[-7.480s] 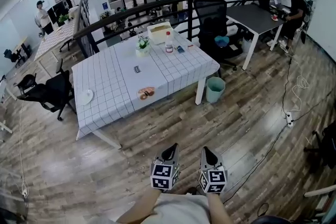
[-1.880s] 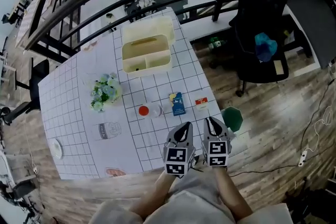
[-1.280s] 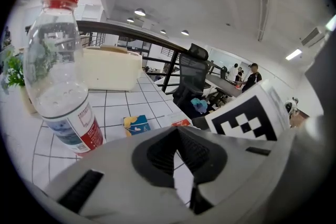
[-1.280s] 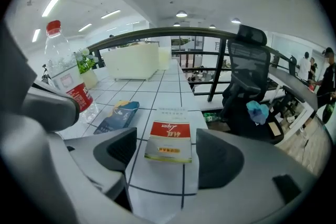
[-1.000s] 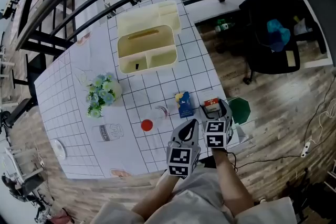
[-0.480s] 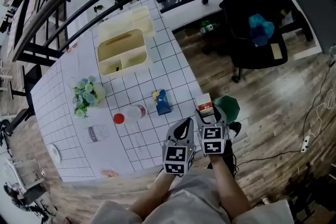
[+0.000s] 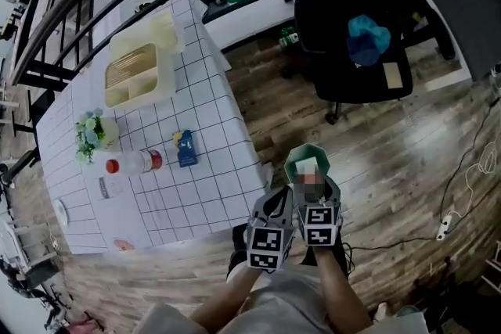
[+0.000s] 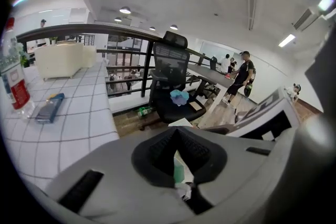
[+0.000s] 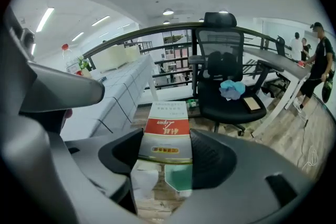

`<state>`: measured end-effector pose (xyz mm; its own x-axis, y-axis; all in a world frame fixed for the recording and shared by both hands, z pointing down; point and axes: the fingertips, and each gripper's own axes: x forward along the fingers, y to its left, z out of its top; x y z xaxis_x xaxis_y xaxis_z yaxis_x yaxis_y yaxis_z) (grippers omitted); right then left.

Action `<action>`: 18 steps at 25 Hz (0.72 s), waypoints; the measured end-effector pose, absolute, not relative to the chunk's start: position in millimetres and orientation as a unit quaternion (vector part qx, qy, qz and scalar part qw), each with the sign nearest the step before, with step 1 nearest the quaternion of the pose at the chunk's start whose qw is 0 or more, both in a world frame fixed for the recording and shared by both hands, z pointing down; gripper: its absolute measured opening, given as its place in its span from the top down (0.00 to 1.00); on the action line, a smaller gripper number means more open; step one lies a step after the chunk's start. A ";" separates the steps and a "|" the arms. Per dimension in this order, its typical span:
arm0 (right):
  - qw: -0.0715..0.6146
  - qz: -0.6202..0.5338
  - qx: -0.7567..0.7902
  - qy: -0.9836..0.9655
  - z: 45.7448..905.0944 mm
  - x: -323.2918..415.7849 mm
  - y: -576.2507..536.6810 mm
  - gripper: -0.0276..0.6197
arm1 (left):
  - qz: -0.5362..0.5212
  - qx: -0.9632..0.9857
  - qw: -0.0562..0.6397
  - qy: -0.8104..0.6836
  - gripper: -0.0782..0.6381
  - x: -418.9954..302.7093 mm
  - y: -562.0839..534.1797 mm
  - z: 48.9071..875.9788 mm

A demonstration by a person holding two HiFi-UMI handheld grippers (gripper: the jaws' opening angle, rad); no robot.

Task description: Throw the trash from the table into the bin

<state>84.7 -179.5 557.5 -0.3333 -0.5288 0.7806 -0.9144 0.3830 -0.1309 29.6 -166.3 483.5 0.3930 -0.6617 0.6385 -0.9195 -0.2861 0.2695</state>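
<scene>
A small red-and-white carton [image 9: 164, 131] sits between the pads of my right gripper [image 9: 165, 150], which is shut on it. In the head view that gripper [image 7: 314, 192] hangs just over the green bin [image 7: 306, 161] on the wooden floor, right of the table corner. Part of the bin's green inside [image 9: 179, 178] shows below the carton. My left gripper [image 7: 279, 201] is close beside the right one, shut and holding nothing; through its jaws [image 8: 177, 150] a strip of the bin [image 8: 179, 171] is visible. A blue packet [image 7: 185, 149] and a red-capped bottle [image 7: 133, 162] lie on the checked table [image 7: 203, 192].
A beige organizer box [image 7: 135, 73] and a flower pot [image 7: 92, 131] stand further back on the table. A black office chair [image 7: 352, 27] with a teal cloth stands beyond the bin. Black railing runs behind the table. People stand at a far desk [image 8: 242, 68].
My right gripper took the carton at the table's right edge, and both grippers have swung right, off the table, to a spot over the green bin.
</scene>
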 end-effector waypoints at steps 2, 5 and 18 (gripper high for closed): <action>0.341 0.295 0.463 -0.763 576.0 118.8 -170.7 0.49 | 0.205 0.771 0.316 -0.514 0.86 63.7 -166.8 497.7; 0.366 0.287 0.437 -0.770 614.0 166.6 -168.8 0.49 | 0.192 0.763 0.322 -0.526 0.86 106.0 -181.2 526.1; 0.393 0.301 0.412 -0.765 793.8 218.4 -163.7 0.49 | 0.254 0.771 0.305 -0.498 0.86 144.9 -189.1 694.6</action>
<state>218.4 -163.7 793.8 -0.3524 -0.3937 0.8490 -0.8663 0.4803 -0.1369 144.9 -189.1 694.6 0.3746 -0.6127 0.6958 -0.9230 -0.3178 0.2170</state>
